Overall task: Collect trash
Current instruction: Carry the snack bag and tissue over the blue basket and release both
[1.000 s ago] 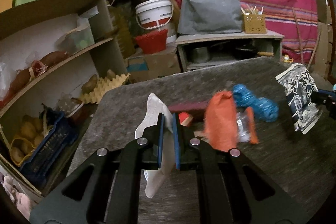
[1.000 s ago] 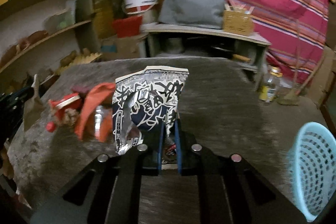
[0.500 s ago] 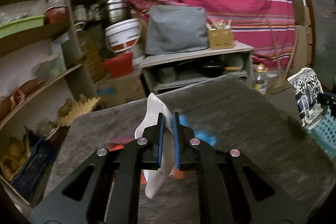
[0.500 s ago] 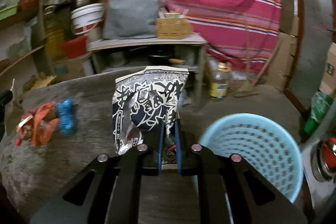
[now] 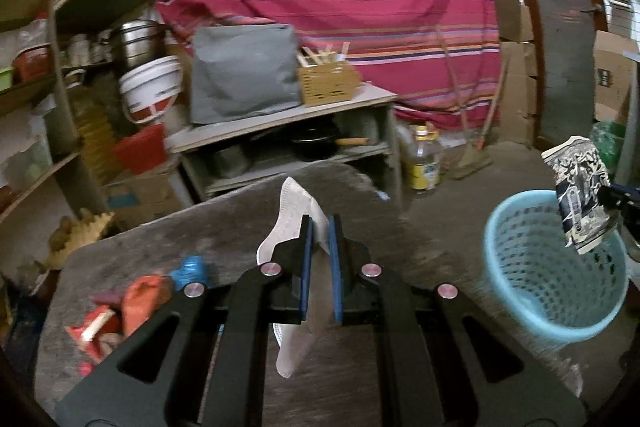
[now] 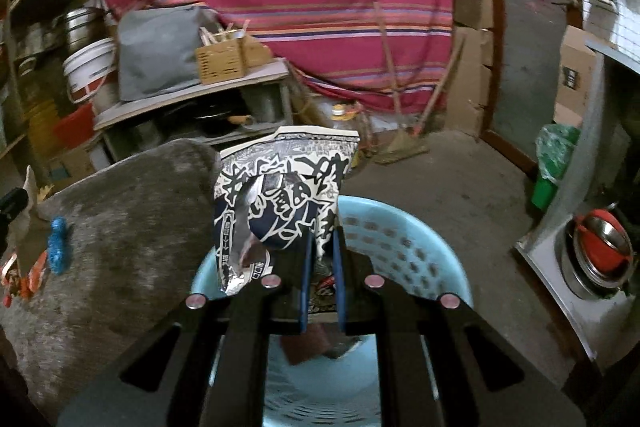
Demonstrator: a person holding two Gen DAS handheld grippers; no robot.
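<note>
While clamped on a printed wrapper (image 6: 280, 203), right gripper (image 6: 320, 239) over the blue basket (image 6: 404, 247), basket rim just below its fingertips. Left gripper (image 5: 319, 227) clenched on a white mask (image 5: 294, 211) above the table (image 5: 192, 227); litter (image 5: 132, 303) left of those fingers.

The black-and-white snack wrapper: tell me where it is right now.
The snack wrapper is clamped in the right claw, hanging over the light blue basket on the floor, just off the grey table's right edge.
</note>
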